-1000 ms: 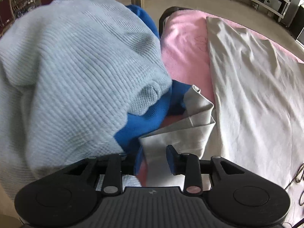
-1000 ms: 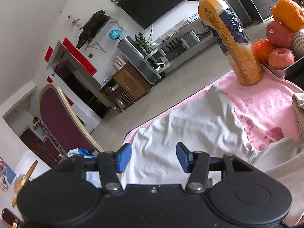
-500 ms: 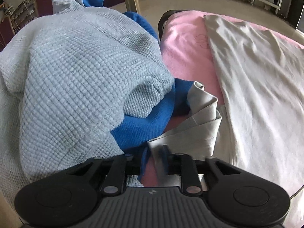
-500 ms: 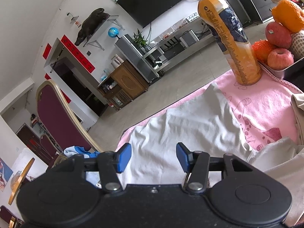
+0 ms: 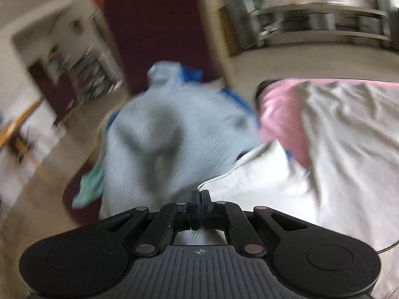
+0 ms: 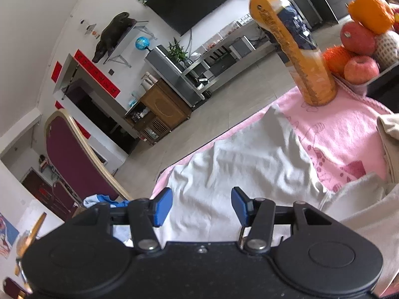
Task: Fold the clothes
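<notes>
A pale grey-white garment (image 5: 349, 149) lies spread on a pink cloth (image 5: 281, 114). My left gripper (image 5: 200, 194) is shut on a hemmed corner of that garment (image 5: 239, 177) and holds it lifted. The left wrist view is blurred. A light blue knit garment with blue trim (image 5: 179, 134) is heaped on a chair to the left. In the right wrist view the same white garment (image 6: 249, 174) lies ahead of my right gripper (image 6: 202, 206), which is open and empty above it.
An orange juice bottle (image 6: 294, 49) stands on the pink cloth (image 6: 336, 134) at the far end, beside a tray of apples and oranges (image 6: 361, 49). A beige garment (image 6: 389, 144) lies at the right. A maroon chair (image 6: 74, 154) stands to the left.
My left gripper has shut on the garment's corner and pulled up and back with it, so the view swings and blurs. The right gripper has barely moved and stays open.
</notes>
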Demonstrator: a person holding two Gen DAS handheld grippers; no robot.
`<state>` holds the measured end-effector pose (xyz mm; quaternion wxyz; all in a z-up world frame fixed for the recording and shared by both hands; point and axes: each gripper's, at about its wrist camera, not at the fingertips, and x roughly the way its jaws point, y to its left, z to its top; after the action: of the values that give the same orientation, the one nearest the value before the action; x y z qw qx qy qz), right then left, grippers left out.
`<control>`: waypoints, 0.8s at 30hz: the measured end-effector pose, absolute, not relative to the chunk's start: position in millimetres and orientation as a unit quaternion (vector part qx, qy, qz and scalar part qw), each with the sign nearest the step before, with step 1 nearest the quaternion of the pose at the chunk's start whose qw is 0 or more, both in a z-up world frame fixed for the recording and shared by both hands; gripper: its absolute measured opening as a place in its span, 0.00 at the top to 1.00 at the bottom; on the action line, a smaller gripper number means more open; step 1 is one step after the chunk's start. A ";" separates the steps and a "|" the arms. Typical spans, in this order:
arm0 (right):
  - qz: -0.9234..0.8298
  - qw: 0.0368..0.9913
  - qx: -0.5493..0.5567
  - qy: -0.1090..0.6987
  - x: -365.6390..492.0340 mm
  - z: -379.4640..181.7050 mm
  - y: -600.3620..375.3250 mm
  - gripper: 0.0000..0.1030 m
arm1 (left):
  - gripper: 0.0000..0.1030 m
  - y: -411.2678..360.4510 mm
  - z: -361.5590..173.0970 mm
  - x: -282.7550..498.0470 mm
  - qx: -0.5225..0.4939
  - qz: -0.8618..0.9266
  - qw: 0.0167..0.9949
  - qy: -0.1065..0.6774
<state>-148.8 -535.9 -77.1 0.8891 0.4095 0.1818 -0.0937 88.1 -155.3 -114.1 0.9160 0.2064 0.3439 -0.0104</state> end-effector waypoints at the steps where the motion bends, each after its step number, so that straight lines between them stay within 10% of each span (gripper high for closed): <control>1: -0.092 0.886 0.416 0.183 -148.5 -78.4 -536.4 0.51 | 0.98 -152.0 -119.7 91.5 0.206 0.005 0.912 0.355; 19: -0.119 0.859 0.448 0.220 -205.8 -59.3 -558.9 0.41 | 0.76 -147.6 -102.0 34.8 0.208 -0.124 0.890 0.385; 24: -0.126 0.825 0.465 0.296 -219.6 -73.0 -547.4 0.52 | 0.79 -163.8 -121.4 8.5 0.157 -0.297 0.821 0.462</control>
<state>-219.6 -547.4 -73.0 0.8247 0.4650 0.2964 -0.1256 8.5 -163.8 -121.4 0.8209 0.1573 0.4616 -0.2972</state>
